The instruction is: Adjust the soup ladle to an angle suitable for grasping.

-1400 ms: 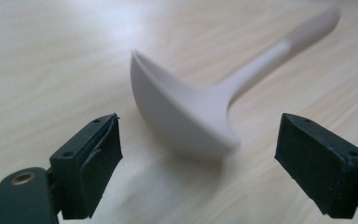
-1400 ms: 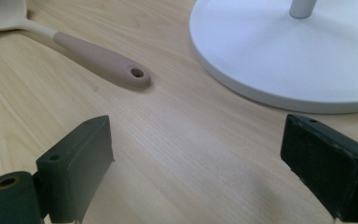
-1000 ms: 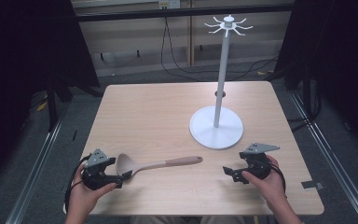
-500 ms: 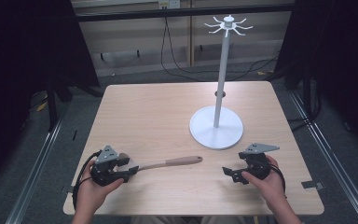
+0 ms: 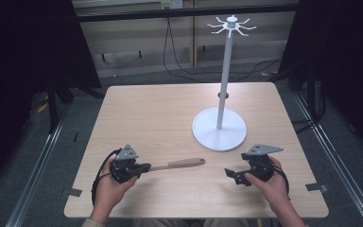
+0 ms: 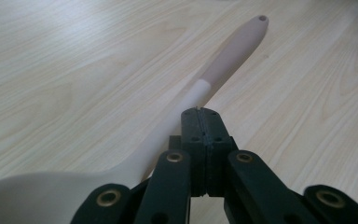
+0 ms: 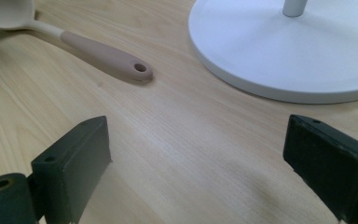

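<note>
In the high view a spoon (image 5: 177, 165) lies on the wooden table (image 5: 160, 113) in the lower middle of the frame, its pinkish handle pointing right toward the white stand (image 5: 219, 127). The left gripper (image 5: 142, 167), at lower left, sits at the spoon's bowl end. In the left gripper view its jaws are pressed together with no gap, and the spoon (image 6: 200, 88) passes just beside and beneath them on their left; whether they pinch it cannot be told. The right gripper (image 5: 230, 174), at lower right, has its jaws spread wide and holds nothing; in its own view the spoon's handle (image 7: 107, 57) lies ahead at upper left, well apart from them.
</note>
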Available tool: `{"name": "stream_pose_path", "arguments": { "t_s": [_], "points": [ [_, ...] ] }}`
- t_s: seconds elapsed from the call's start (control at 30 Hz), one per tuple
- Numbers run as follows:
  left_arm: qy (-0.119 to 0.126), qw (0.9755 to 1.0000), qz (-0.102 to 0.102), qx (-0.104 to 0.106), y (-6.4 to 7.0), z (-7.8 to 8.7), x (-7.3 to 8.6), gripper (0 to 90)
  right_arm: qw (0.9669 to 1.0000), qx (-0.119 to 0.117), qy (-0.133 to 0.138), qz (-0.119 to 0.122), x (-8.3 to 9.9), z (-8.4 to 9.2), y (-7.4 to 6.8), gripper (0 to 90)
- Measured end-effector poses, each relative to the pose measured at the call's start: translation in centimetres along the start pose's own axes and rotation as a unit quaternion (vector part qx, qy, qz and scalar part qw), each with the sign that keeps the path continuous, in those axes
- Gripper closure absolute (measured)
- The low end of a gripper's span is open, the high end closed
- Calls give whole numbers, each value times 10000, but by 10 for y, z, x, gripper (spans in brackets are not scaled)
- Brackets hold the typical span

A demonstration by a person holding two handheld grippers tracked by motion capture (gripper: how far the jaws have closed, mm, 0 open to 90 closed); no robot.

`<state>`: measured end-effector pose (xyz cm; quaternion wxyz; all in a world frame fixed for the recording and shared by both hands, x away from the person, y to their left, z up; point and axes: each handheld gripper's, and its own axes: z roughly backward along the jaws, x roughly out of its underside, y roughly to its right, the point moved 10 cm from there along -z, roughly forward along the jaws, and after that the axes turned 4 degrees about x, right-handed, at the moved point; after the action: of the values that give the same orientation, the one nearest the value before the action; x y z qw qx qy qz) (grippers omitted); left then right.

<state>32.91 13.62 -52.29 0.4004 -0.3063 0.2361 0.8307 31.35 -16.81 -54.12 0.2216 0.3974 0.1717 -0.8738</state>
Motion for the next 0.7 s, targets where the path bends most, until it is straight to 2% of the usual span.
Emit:
{"name": "stream_pose_path", "arguments": {
  "t_s": [0.13, 0.2, 0.3, 0.47, 0.57, 0.67, 0.7],
  "points": [
    [-97, 9999, -18, 32, 2, -9, -1, 900, 10000, -4, 6, -9, 0, 1, 1, 71],
    [-122, 9999, 11, 122, 5, -18, -1, 900, 10000, 7, 10, -39, 0, 1, 2, 70],
    [-292, 9994, -57, 187, 9, -28, 1, 900, 10000, 36, 20, -64, 0, 2, 5, 70],
    [-441, 9988, -159, 155, 14, -37, 1, 900, 10000, 40, 27, -46, 0, 2, 4, 70],
    [-527, 9982, -153, 231, 20, -50, 1, 900, 10000, 26, 8, -33, 0, 1, 3, 70],
    [-671, 9972, -232, 240, 25, -62, 2, 900, 10000, 43, 6, -22, 0, 1, 2, 70],
    [-671, 9972, -232, 240, 25, -62, 2, 900, 10000, 43, 6, -22, 0, 1, 2, 70]
  ]
}}
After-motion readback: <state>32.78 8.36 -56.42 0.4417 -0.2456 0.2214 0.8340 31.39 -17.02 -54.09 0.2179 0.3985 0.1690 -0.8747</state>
